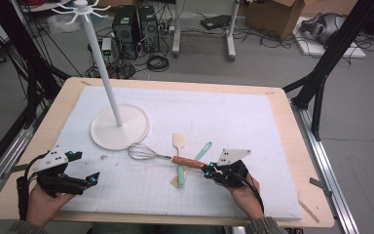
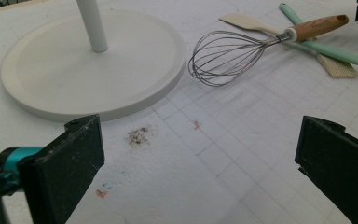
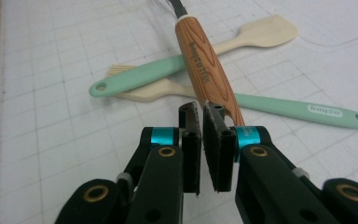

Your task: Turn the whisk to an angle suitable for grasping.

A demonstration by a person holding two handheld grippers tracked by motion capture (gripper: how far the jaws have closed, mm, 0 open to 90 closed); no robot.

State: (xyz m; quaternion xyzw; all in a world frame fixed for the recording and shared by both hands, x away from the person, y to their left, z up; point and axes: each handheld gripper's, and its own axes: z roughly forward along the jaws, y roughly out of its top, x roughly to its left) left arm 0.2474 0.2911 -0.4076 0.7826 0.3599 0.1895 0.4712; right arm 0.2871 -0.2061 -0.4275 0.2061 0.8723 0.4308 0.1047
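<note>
A wire whisk (image 1: 143,152) with a wooden handle (image 3: 205,70) lies near the middle of the white mat, its handle resting across a cream spatula (image 1: 178,141) and a mint-green utensil (image 3: 140,77). My right gripper (image 3: 201,112) sits at the butt end of that handle. Its jaws are shut to a thin slit with nothing visible between the pads, and the handle's end runs just under one tip. My left gripper (image 1: 85,166) rests at the mat's front left, wide open and empty (image 2: 198,154), facing the whisk (image 2: 223,56).
A white hook stand rises from a round base (image 1: 104,134) on the left of the mat, close to the whisk's wires. A small dark smudge (image 2: 138,136) marks the mat in front of the base. The table's wooden rim (image 1: 292,146) frames the mat.
</note>
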